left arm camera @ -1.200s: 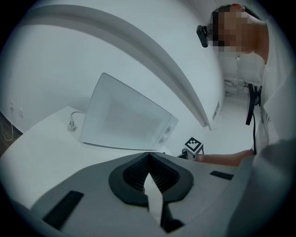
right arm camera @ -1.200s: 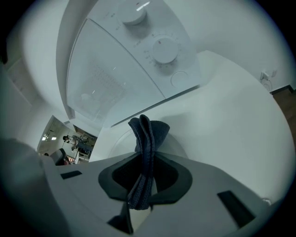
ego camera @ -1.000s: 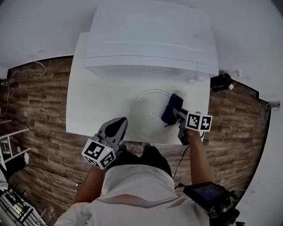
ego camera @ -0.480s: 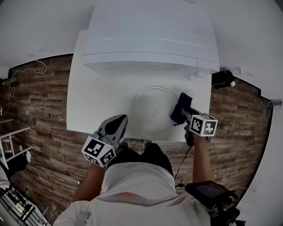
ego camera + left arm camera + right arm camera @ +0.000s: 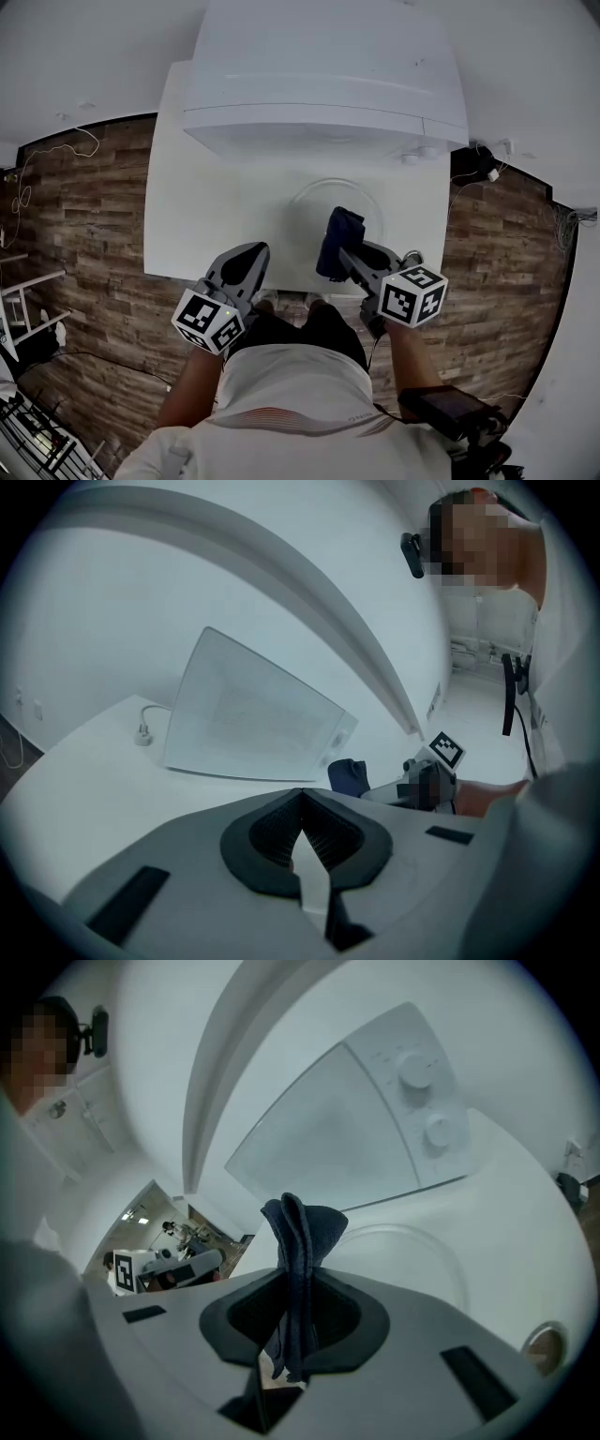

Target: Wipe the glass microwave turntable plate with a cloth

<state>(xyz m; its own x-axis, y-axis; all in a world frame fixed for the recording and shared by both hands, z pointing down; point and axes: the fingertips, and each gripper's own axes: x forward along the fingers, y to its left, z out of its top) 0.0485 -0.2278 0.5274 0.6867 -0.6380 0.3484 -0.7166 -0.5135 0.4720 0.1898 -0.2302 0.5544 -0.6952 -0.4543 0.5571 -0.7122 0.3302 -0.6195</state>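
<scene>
Since half a second ago the right gripper (image 5: pixel 349 255), clamped on the dark cloth (image 5: pixel 339 239), swings from 3 toward 6 o'clock of the plate (image 5: pixel 314 208); wiping looks midway; the clear glass lies flat on the table (image 5: pixel 206 206), the microwave (image 5: pixel 323 84) at its 12 o'clock; the left gripper (image 5: pixel 242 267) idles, closed, empty.

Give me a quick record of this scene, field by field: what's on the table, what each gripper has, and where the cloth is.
Surface: white table
Appliance: microwave at the table's back
Plate: glass turntable plate, flat on the table before the microwave
Right gripper: shut on the dark blue cloth
Cloth position: over the plate's near left part; contact unclear
Left gripper: shut, empty, by the table's near edge
</scene>
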